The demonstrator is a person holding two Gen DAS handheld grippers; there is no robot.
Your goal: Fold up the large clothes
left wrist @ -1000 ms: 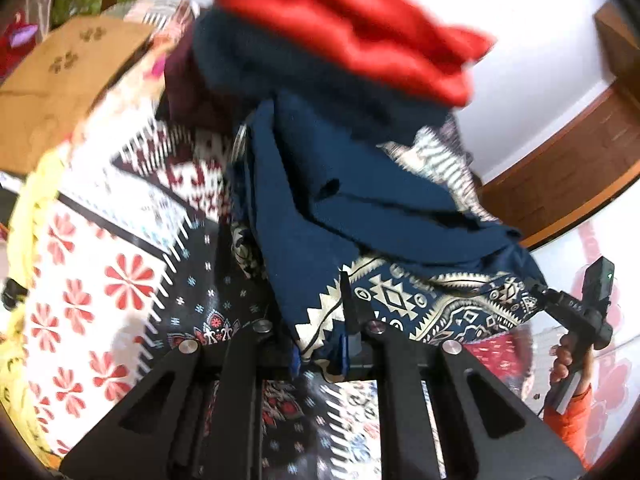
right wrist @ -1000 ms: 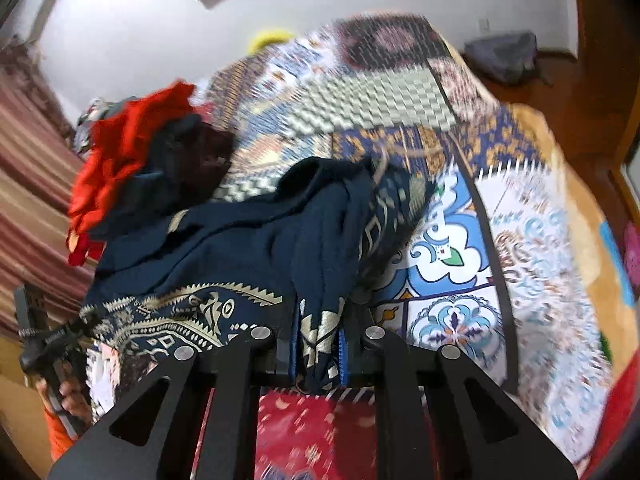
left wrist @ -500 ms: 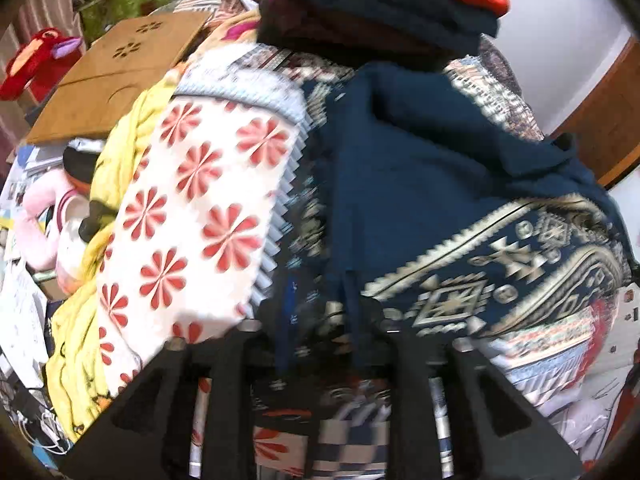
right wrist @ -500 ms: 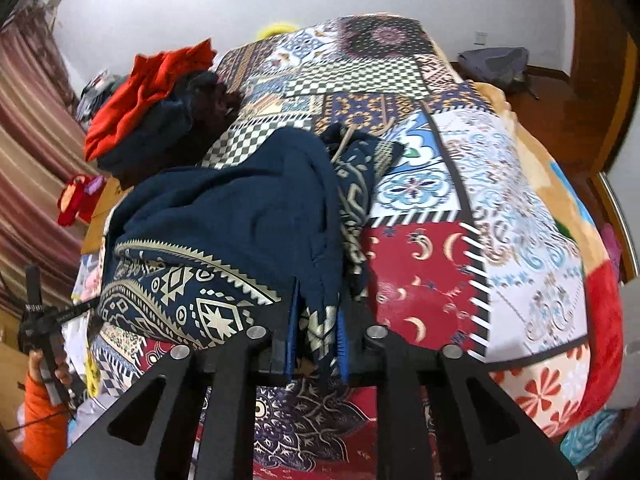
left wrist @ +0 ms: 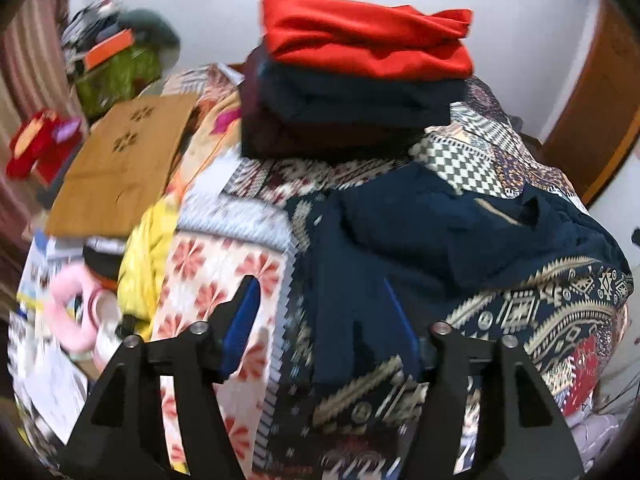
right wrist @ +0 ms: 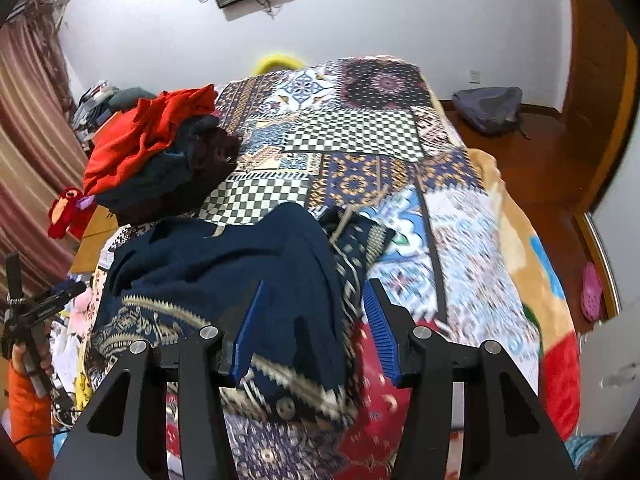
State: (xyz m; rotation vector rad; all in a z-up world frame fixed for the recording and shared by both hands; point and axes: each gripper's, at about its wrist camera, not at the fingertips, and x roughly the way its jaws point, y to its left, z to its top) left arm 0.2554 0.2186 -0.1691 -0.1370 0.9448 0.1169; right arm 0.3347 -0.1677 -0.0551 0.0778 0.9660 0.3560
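Observation:
A navy garment point(left wrist: 420, 248) with a cream patterned border lies bunched on the patchwork bed quilt point(right wrist: 360, 136). My left gripper point(left wrist: 320, 320) hovers over its near left edge. Its jaws are opening, and the blue pads point(left wrist: 240, 320) stand clear of the cloth between them. My right gripper point(right wrist: 314, 328) is above the garment's point(right wrist: 240, 264) near right edge. Its jaws are opening too, with loose cloth between the pads point(right wrist: 380, 328) and no grip on it. A stack of folded clothes point(left wrist: 360, 80), red on top, sits further back on the bed.
In the right wrist view a hand with an orange sleeve holds the left gripper point(right wrist: 24, 312) at the far left. A cardboard box point(left wrist: 120, 160), a pink plush toy point(left wrist: 68, 312) and papers lie left of the bed. A backpack point(right wrist: 488, 108) and a pink slipper point(right wrist: 591, 296) lie on the wooden floor.
Both grippers were shut on the garment's patterned edge and have let it go, their jaws spreading. The garment dropped onto the quilt. The left view swung toward the stack.

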